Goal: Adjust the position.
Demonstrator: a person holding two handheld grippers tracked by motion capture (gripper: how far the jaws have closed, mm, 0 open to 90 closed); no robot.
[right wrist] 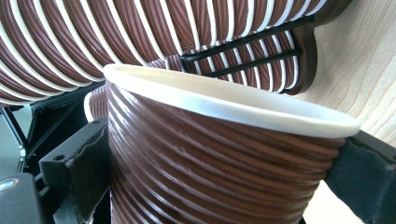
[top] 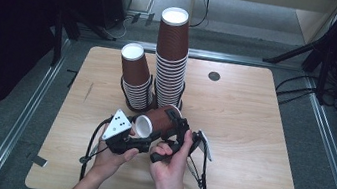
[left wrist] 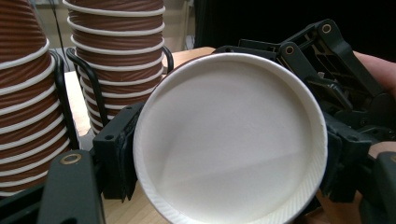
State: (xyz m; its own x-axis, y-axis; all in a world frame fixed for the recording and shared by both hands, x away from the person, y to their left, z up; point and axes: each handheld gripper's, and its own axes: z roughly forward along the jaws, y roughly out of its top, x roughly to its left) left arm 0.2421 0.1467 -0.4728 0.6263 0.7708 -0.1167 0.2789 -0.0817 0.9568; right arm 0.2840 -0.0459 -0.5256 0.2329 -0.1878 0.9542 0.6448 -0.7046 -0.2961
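Jaws of both grippers clamp one brown cup (top: 156, 121), held on its side just above the counter (top: 246, 136): the left gripper (top: 135, 139) grips the base end, the right gripper (top: 178, 126) the rim end. Two cup stacks (top: 170, 59) in a wire rack (top: 128, 99) stand just behind it.

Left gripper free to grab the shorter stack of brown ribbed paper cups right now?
Probably not: the left gripper is shut on the single brown ribbed paper cup, also clamped by the right gripper. The shorter stack stands unobstructed just behind.
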